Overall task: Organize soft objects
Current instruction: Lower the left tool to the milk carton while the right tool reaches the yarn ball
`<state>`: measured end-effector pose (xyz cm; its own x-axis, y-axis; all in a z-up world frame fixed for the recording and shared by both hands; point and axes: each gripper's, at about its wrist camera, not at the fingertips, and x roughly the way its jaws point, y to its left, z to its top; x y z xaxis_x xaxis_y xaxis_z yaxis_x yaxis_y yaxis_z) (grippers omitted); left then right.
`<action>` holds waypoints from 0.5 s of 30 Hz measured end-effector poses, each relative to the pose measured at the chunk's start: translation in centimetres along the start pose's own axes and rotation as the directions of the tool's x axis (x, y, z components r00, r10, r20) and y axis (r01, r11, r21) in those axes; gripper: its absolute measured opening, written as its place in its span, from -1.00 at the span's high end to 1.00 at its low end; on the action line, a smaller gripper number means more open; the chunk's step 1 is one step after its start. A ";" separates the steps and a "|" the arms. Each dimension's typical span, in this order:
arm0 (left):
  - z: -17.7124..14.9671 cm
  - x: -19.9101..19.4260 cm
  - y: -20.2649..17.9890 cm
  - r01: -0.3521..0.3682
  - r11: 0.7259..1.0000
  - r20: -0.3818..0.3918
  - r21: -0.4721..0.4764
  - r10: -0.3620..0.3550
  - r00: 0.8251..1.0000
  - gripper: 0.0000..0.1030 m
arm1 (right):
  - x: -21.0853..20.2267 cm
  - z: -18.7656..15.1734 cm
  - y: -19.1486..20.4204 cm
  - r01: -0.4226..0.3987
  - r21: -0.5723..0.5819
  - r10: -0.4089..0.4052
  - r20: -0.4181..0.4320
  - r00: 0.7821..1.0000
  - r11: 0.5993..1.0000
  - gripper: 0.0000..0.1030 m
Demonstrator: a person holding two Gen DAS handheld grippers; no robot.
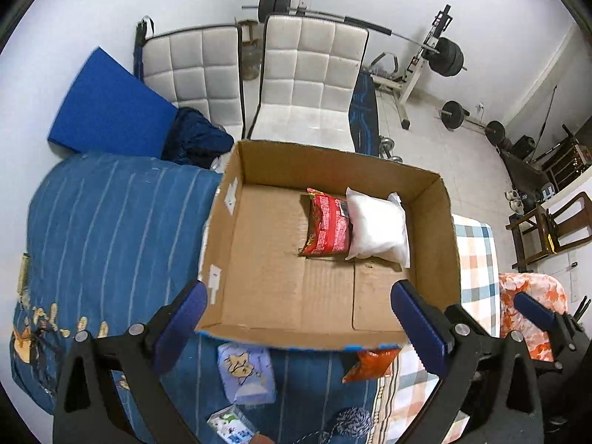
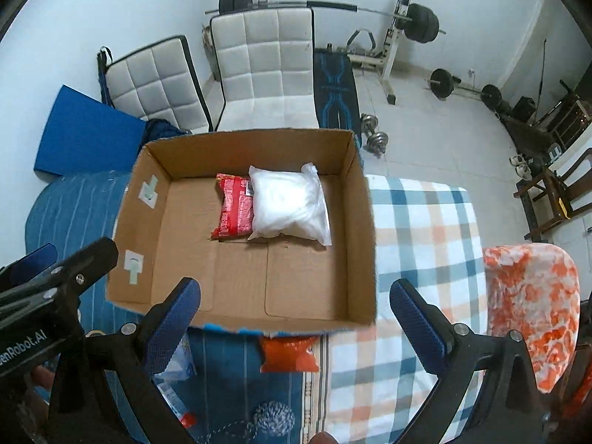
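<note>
On the bed (image 2: 425,222), a big cardboard box (image 2: 362,222) with a white bag (image 2: 288,203) and red packet (image 2: 235,207) at its far side. Near its front wall, orange packet (image 2: 288,351), tissue pack (image 1: 246,373), woolly hat (image 2: 273,418). Left tongs (image 1: 296,325) and right tongs (image 2: 294,318) wide, holding nothing. Could bump the box wall reaching down, or squash a packet.

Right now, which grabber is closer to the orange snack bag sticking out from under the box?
Probably right, though it's close. The right gripper hangs straight over the orange snack bag. The left gripper sits a bit to the bag's left, over the cardboard box.
</note>
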<state>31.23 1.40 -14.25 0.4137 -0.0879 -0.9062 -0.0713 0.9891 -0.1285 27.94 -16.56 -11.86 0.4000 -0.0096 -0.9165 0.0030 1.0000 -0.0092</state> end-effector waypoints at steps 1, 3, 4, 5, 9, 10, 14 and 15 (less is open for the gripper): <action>-0.5 -0.8 -0.2 -0.005 1.000 0.014 0.006 0.005 1.000 -0.98 | -0.7 -0.3 -0.2 -0.002 0.005 0.002 0.010 1.000 1.000 -1.00; -1.2 -2.3 -0.3 -0.012 1.000 0.039 0.012 0.011 0.999 -0.97 | -2.1 -0.9 -0.4 -0.001 0.009 0.000 0.029 1.000 1.000 -1.00; -1.4 -2.6 -0.4 -0.010 1.000 0.047 0.011 0.010 0.999 -0.97 | -2.6 -1.1 -0.5 -0.004 0.014 0.003 0.035 0.999 1.000 -1.00; -1.7 -3.2 -0.4 -0.010 1.000 0.056 0.010 0.009 0.998 -0.97 | -3.2 -1.3 -0.6 -0.008 0.017 0.008 0.041 0.999 1.000 -1.00; -2.5 -5.4 -0.6 -0.005 1.000 0.087 0.013 0.004 0.996 -0.98 | -5.3 -2.1 -1.0 -0.020 0.022 0.018 0.064 0.998 1.000 -1.00; -2.7 -6.1 -0.7 -0.003 1.000 0.095 0.015 0.002 0.995 -0.98 | -5.7 -2.3 -1.1 -0.022 0.022 0.020 0.068 0.997 1.000 -1.00; -3.4 -7.2 -0.9 -0.001 1.000 0.111 0.017 -0.001 0.994 -0.98 | -6.3 -3.1 -1.4 -0.020 0.021 0.019 0.065 0.998 1.000 -1.00; -3.6 -7.4 -0.9 -0.002 1.000 0.111 0.016 0.000 0.994 -0.98 | -6.0 -3.4 -1.4 -0.023 0.022 0.022 0.052 0.998 0.999 -1.00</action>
<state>24.96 0.71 -8.85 0.5118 -0.0745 -0.8559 -0.0574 0.9910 -0.1206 22.39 -17.93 -7.72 0.4467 0.0121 -0.8946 0.0139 0.9997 0.0205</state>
